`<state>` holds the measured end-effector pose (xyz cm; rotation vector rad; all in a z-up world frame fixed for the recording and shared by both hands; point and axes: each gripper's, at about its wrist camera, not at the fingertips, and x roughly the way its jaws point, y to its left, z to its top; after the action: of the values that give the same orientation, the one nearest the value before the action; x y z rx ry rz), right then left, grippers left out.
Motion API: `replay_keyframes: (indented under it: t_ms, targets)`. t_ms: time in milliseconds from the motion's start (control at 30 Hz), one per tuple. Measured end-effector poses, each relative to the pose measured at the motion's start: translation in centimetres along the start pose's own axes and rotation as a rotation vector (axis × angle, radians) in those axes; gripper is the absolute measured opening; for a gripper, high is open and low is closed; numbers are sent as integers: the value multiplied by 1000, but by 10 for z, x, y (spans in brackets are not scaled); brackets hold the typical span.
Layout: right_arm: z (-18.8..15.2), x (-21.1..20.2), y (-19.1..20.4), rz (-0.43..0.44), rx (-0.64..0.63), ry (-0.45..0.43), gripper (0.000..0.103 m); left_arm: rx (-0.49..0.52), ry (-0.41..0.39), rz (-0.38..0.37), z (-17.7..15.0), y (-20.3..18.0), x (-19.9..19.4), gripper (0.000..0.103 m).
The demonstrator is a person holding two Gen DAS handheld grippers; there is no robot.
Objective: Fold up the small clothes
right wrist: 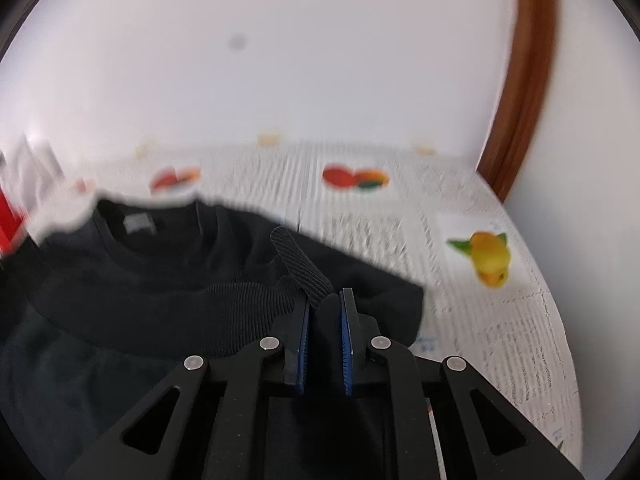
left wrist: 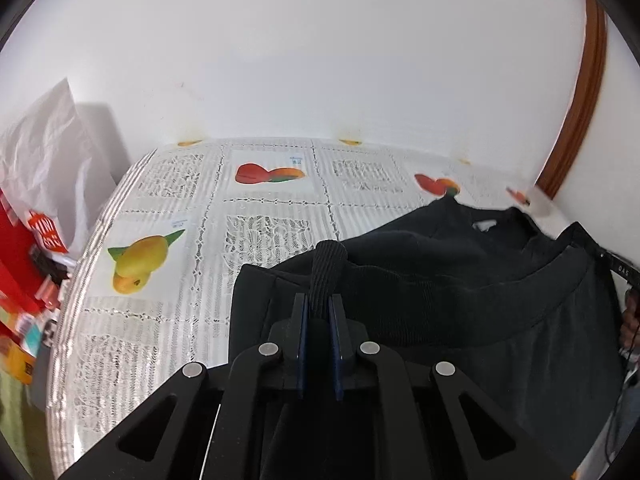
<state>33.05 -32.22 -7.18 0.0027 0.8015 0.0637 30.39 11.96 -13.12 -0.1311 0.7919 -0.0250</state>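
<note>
Left wrist view first: my left gripper (left wrist: 319,304) is clamped tight on a ribbed black fold of the black sweater (left wrist: 460,280), and the pinched ribbing sticks up past my fingertips like a little tab. The rest of the sweater spreads away to the right of my fingers, neckline and white label further back, lying on the lace tablecloth (left wrist: 168,320) (the one printed with mangoes). A white shopping bag (left wrist: 48,152) stands at the far left edge, against the white wall (left wrist: 300,48).

Over to the right wrist view, a bit blurred: my right gripper (right wrist: 325,300) is also squeezed shut on ribbed black fabric, a strip of it poking out up and to the left between the blue pads (right wrist: 305,344). Here the sweater (right wrist: 140,288) lies to the left of my fingers, collar towards the back, its ribbed hem curving across just ahead of my left finger. Tablecloth (right wrist: 500,320) shows bare to the right.
</note>
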Motion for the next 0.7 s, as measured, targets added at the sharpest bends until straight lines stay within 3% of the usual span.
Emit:
replay_keyframes:
  t_ms: [67,200,400,533,700]
  targets:
    - [1,5,-7,9,29,6,13,-2,25,13,0,-1,8,10]
    - [-8,37,-12,-20,33,105,13,-7,60,28,-1,-2,20,10]
    - [-9,18,-14,-19,53,111,22,-4,85,32,-1,-3,19,14]
    - [-19,-10,-21,-41,79,101,44,5,96,35,-4,-2,8,17]
    - [-48,-35,-37,-27,105,134,57,-24,121,24,-20,10,-13,28]
